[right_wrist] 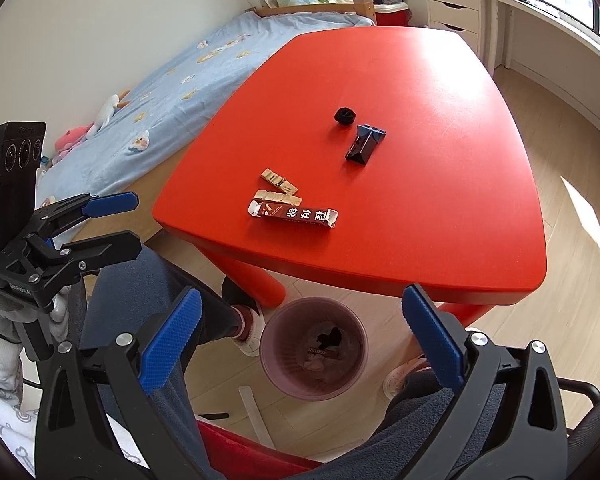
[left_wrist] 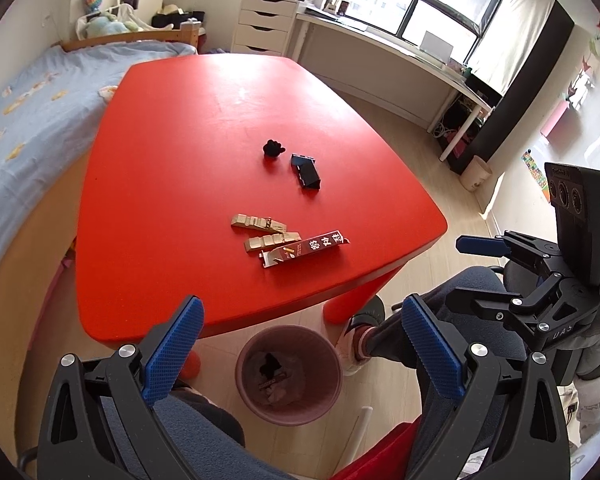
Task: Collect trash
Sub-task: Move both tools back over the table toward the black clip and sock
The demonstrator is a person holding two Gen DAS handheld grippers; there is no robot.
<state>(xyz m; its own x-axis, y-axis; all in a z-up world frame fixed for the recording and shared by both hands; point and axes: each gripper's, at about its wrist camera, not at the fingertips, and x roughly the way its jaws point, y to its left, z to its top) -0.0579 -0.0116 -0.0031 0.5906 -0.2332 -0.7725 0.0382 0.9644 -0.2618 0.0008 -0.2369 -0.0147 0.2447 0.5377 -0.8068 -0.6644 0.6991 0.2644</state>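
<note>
On the red table (left_wrist: 180, 160) (right_wrist: 440, 92) lie a dark brown carton with white characters (left_wrist: 306, 249) (right_wrist: 293, 213), two gold wrappers (left_wrist: 258, 222) (right_wrist: 279, 180), a folded black box (left_wrist: 306, 171) (right_wrist: 365, 145) and a small crumpled black ball (left_wrist: 273, 148) (right_wrist: 345, 115). A pink bin (left_wrist: 289, 374) (right_wrist: 314, 354) holding scraps stands on the floor at the table's near edge. My left gripper (left_wrist: 300, 352) (right_wrist: 114, 222) is open and empty above the bin. My right gripper (right_wrist: 300, 344) (left_wrist: 486, 256) is open and empty, also near the bin.
A bed with a blue sheet (left_wrist: 28, 96) (right_wrist: 172, 68) runs along the table's left side. My legs and shoes (left_wrist: 364, 332) (right_wrist: 244, 320) are beside the bin. A white desk (left_wrist: 384, 52) and drawers (left_wrist: 266, 24) stand at the back under the window.
</note>
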